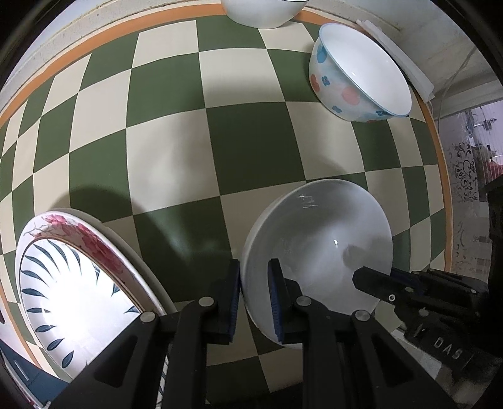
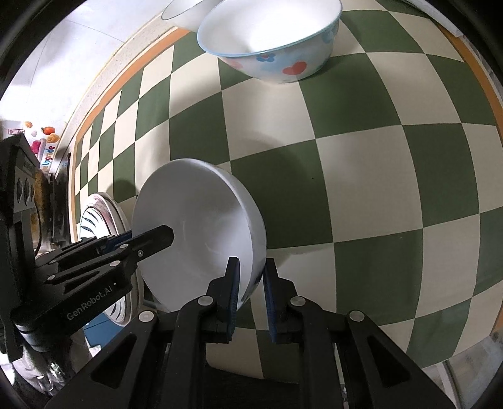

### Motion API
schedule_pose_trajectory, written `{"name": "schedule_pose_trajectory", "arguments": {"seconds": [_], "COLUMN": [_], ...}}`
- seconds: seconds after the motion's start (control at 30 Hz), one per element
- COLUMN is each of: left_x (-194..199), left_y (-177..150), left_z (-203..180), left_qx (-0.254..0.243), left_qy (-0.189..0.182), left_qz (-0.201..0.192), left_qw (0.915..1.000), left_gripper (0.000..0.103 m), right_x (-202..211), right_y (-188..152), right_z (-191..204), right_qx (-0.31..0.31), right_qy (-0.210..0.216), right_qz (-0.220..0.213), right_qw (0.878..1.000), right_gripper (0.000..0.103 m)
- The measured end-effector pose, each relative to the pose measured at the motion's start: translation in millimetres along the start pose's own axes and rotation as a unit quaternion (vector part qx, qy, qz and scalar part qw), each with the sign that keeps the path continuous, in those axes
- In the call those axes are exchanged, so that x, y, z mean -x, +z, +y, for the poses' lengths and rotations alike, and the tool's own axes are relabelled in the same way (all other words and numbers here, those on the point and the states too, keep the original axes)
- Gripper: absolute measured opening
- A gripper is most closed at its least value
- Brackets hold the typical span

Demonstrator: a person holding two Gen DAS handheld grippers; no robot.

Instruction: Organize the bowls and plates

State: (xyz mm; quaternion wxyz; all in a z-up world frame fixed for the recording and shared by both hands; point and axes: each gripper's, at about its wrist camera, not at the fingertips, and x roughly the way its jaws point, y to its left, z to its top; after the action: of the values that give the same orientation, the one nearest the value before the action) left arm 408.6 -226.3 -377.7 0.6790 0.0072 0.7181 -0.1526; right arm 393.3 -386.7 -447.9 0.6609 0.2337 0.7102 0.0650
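A plain white bowl [image 1: 317,248] is held between both grippers above the green and cream checkered table. My left gripper [image 1: 254,299] is shut on its left rim. My right gripper [image 2: 250,292] is shut on the opposite rim of the same bowl [image 2: 195,226]. The right gripper also shows in the left wrist view [image 1: 377,283], and the left gripper in the right wrist view [image 2: 151,240]. A stack of plates, blue-leaf plate on a pink-flower plate [image 1: 72,283], lies at the lower left. A flowered bowl [image 1: 358,72] stands at the far right.
Another white bowl [image 1: 261,12] stands at the table's far edge, next to the flowered bowl [image 2: 273,41]. The table has an orange border [image 1: 63,56]. Folded white paper [image 1: 399,56] lies behind the flowered bowl. The plate stack [image 2: 100,220] shows left of the held bowl.
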Motion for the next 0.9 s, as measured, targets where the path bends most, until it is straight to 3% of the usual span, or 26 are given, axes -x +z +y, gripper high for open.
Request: {"name": "schedule_pose_trajectory", "arguments": {"seconds": [0.07,0.2,0.27,0.4,0.47,0.63,0.9], "left_x": [12,59,86,114,118,93,26], "left_y": [-3,-5,2,37,63,130,178], "left_z": [1,-5,-9,-16,-19,-28,-40], "left_qx": [0.008,0.003,0.005,0.009,0.016,0.014,0.007], "left_qy": [-0.001,0.007,0.005,-0.009,-0.011,-0.015,-0.018], "left_qz": [-0.012,-0.081,-0.118,-0.155,-0.166,-0.14,-0.06], "left_qw": [0.9999,0.9967,0.993,0.9878,0.9859,0.9899,0.998], "left_gripper": [0.015,0.017,0.025,0.047,0.056,0.056,0.056], "right_x": [3,30,53,95,110,116,66], "right_y": [2,5,10,30,46,101,161], "right_z": [-3,-7,-9,-15,-20,-30,-52], "right_qx": [-0.004,-0.001,-0.001,-0.006,-0.011,-0.017,-0.035], "right_qy": [0.006,0.014,0.02,0.033,0.033,0.013,-0.001], "right_qz": [0.006,-0.001,-0.015,-0.052,-0.07,-0.095,-0.066], "right_qw": [1.0,1.0,1.0,0.998,0.997,0.995,0.997], "right_gripper": [0.017,0.017,0.02,0.057,0.062,0.062,0.062]}}
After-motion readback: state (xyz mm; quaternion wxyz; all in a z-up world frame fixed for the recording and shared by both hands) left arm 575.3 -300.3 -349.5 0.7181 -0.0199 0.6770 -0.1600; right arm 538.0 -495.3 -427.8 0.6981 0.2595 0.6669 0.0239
